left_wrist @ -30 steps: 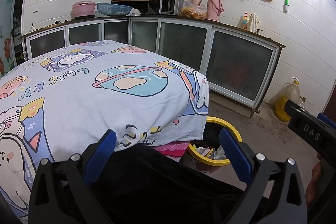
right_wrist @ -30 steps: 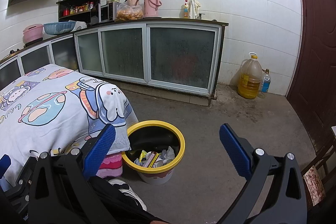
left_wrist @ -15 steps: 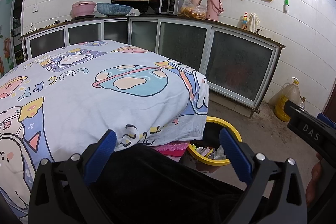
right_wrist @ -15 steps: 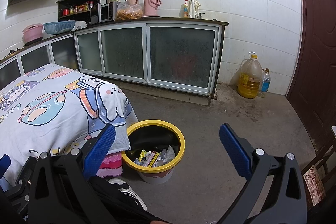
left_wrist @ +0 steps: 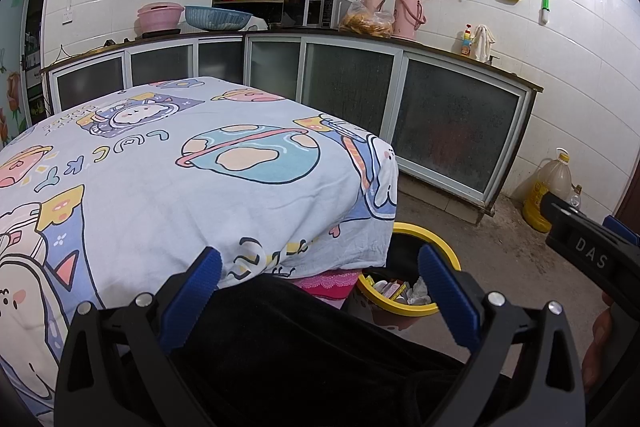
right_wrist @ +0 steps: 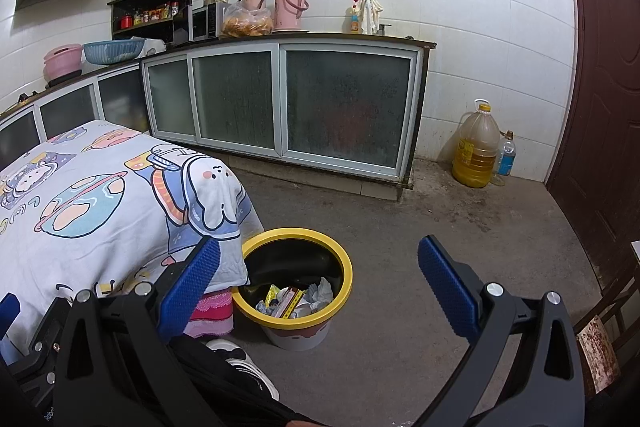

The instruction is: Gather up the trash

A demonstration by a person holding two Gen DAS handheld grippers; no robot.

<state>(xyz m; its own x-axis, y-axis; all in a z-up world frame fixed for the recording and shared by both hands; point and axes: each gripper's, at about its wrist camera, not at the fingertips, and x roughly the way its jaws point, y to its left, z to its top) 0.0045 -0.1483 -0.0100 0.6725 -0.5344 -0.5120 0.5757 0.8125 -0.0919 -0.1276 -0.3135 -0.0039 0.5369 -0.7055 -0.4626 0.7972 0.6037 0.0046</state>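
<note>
A: What is the person doing at this moment?

B: They are sitting by the cloth-covered table (left_wrist: 168, 187), holding both tools low over their dark-clothed lap (left_wrist: 304, 343). The left gripper (left_wrist: 318, 267) is pointing across the table corner, its fingers (left_wrist: 192, 293) standing wide apart with nothing between them. The right gripper (right_wrist: 318, 267) is facing the floor (right_wrist: 460, 247), its fingers likewise spread and gripping nothing.

A: And the trash?

B: It is lying in the yellow-rimmed bin (right_wrist: 298, 233), which is standing on the floor just beside the hanging edge of the tablecloth (right_wrist: 216, 211). Wrappers and crumpled paper (right_wrist: 296, 297) are showing at the bottom. The left view is catching the same bin (left_wrist: 430, 241) past the table corner.

A: Any scraps left on the table?

B: None are showing on the cloth in either view, nor on the visible floor.

A: So which step is this?

B: I am judging it as a pause between pickups, or near the finish, since neither tool is carrying anything.

A: What is the next move asking for?

B: Finding any remaining piece first. If one is turning up, a tool needs lowering over it, fingers closing, then carrying above the bin's rim before releasing.
</note>
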